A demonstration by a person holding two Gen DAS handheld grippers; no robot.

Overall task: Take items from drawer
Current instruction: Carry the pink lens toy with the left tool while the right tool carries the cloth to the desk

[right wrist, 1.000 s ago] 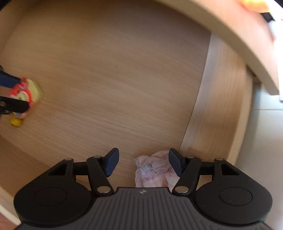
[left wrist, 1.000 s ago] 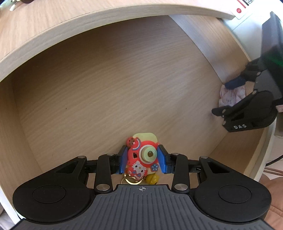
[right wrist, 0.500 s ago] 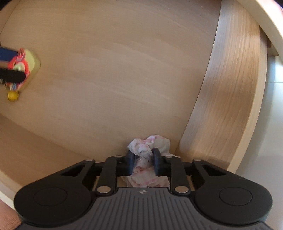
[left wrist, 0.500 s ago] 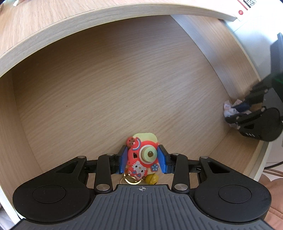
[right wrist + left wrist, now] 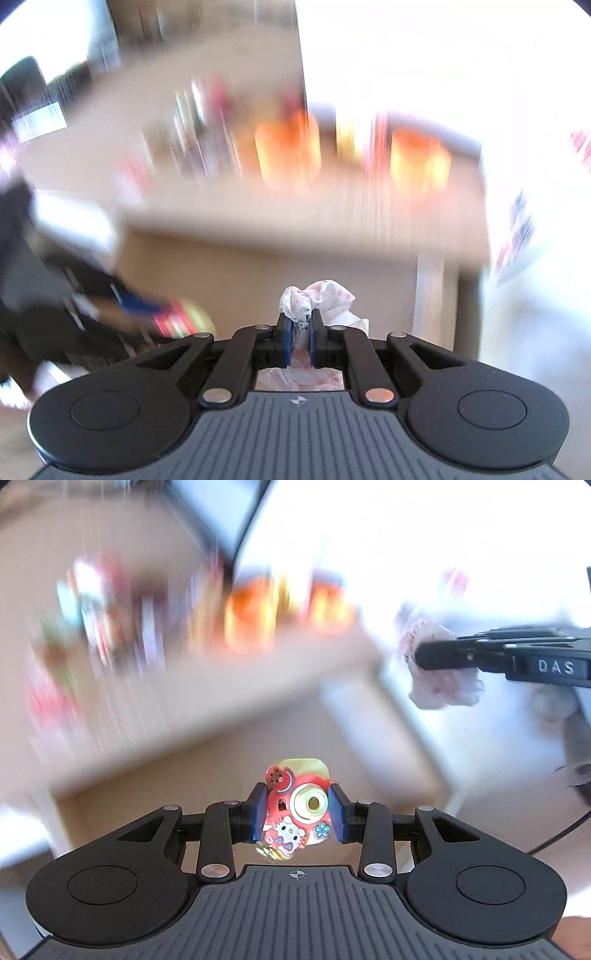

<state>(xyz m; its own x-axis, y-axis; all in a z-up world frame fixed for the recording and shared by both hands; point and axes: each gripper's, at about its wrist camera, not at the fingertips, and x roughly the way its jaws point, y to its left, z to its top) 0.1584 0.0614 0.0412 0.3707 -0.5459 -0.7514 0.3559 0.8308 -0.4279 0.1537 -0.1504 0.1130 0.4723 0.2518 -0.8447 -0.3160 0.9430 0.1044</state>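
My left gripper (image 5: 297,812) is shut on a small red toy camera (image 5: 295,812) with a cat sticker, a yellow lens ring and a pale yellow back, held up in the air. My right gripper (image 5: 299,341) is shut on a crumpled white and pink wrapper (image 5: 321,301) that bulges above and behind the blue pads. In the left wrist view the right gripper (image 5: 419,656) shows at upper right, side on, with the wrapper (image 5: 439,690) hanging from it. The light wooden drawer (image 5: 221,266) lies below and ahead, blurred by motion.
Ahead is a wooden tabletop (image 5: 229,694) with several blurred objects on it, among them orange shapes (image 5: 251,624) and colourful packets (image 5: 99,620). The same orange shapes (image 5: 288,155) appear in the right wrist view. The left gripper's blurred body (image 5: 74,325) is at lower left there.
Both grippers have lifted out of the drawer with their items and now face the tabletop; the views are smeared by fast motion. The right gripper shut on the wrapper a moment earlier.
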